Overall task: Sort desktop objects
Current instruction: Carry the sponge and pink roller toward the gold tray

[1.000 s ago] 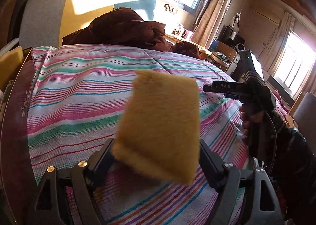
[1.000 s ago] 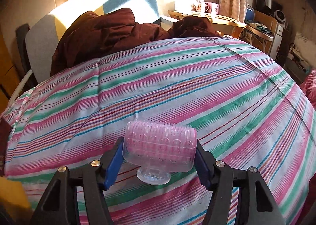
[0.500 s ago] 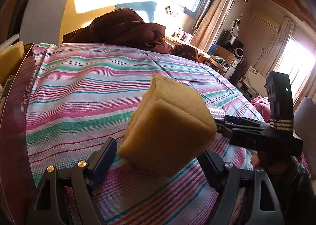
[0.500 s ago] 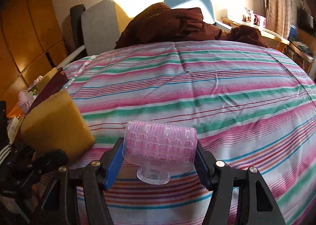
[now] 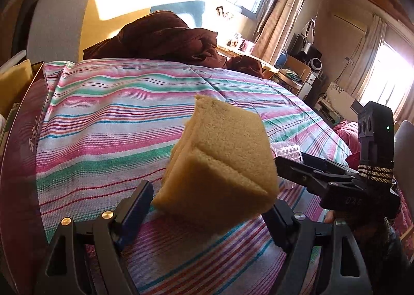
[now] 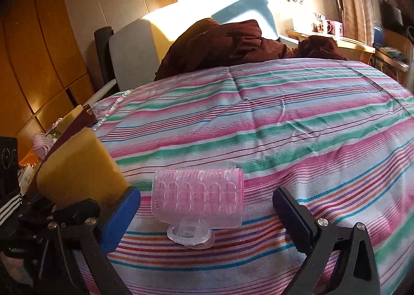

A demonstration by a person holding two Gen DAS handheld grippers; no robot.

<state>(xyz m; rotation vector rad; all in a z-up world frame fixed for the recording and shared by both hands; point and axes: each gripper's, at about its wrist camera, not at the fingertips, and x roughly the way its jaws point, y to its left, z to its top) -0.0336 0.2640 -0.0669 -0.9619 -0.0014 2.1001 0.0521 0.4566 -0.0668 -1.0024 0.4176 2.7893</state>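
A yellow sponge (image 5: 222, 165) sits tilted between the fingers of my left gripper (image 5: 207, 204), which is shut on its lower part above the striped bedspread (image 5: 108, 113). In the right wrist view the same sponge (image 6: 77, 165) shows at the left, over the left gripper's black body (image 6: 75, 214). A pink hair roller (image 6: 198, 199) on a clear base lies on the bedspread (image 6: 297, 119). My right gripper (image 6: 205, 198) is open around it, with a gap on both sides. From the left wrist view the roller (image 5: 287, 151) peeks out beside the right gripper's finger (image 5: 305, 168).
A dark maroon box (image 5: 20, 139) holding several items stands at the bed's left edge, seen too in the right wrist view (image 6: 77, 124). A brown duvet (image 5: 165, 33) is heaped at the headboard. A desk with mugs (image 6: 328, 28) stands beyond the bed.
My right gripper has opened and let go of the pink roller, which now rests on the bedspread. The sponge has turned in my left gripper, and both grippers have swung left toward the box.
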